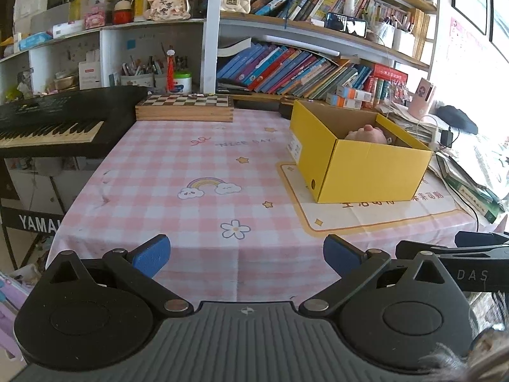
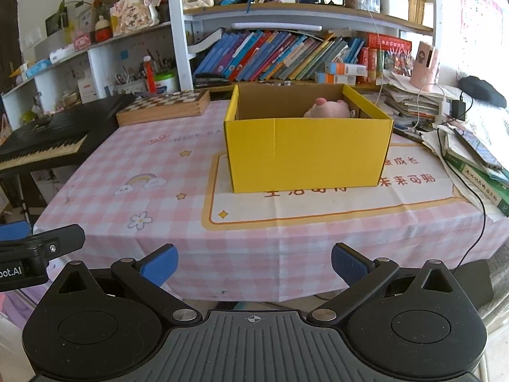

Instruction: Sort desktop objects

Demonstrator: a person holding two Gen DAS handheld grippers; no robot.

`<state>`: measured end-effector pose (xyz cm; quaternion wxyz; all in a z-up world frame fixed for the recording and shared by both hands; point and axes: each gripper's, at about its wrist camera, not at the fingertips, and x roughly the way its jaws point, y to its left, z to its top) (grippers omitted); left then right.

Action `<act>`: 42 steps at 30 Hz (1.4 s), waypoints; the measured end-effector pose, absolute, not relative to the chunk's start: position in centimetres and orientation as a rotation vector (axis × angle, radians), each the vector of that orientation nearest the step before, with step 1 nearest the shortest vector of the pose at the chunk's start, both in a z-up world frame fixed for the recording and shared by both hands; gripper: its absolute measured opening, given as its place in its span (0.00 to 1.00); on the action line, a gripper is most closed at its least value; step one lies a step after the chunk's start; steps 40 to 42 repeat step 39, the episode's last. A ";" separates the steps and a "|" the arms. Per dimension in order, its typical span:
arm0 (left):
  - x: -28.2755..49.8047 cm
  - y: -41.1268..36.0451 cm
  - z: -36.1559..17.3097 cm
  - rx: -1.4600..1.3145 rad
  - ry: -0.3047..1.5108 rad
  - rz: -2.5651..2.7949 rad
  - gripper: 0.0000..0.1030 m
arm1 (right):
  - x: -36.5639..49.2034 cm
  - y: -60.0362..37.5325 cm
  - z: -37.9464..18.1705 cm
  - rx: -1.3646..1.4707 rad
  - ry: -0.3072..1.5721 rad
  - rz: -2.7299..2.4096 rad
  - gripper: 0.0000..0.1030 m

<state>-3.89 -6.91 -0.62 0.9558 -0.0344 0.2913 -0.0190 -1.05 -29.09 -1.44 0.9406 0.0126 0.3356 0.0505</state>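
Pink plush toy (image 2: 327, 108) inside yellow box (image 2: 305, 156) on checked tablecloth (image 2: 159, 165).

Open yellow box (image 2: 305, 156) upright on table; pink plush toy (image 2: 327, 109) inside.

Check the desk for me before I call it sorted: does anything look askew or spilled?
Nothing stands out. The yellow box sits upright on the tablecloth with the pink plush toy inside; nothing spilled.

pink plush toy (image 2: 327, 109): mostly hidden by yellow box (image 2: 305, 156) wall
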 end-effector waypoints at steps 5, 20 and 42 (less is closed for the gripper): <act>-4.0 -7.1 -0.5 -0.061 0.586 -0.047 1.00 | -1.0 -29.1 -1.5 0.031 0.688 0.098 1.00; -3.8 -7.0 -0.6 -0.076 0.599 -0.052 1.00 | -0.9 -29.2 -1.6 0.026 0.706 0.101 1.00; -4.0 -7.7 -0.6 -0.049 0.595 -0.039 1.00 | -0.4 -29.9 -2.1 0.051 0.735 0.102 1.00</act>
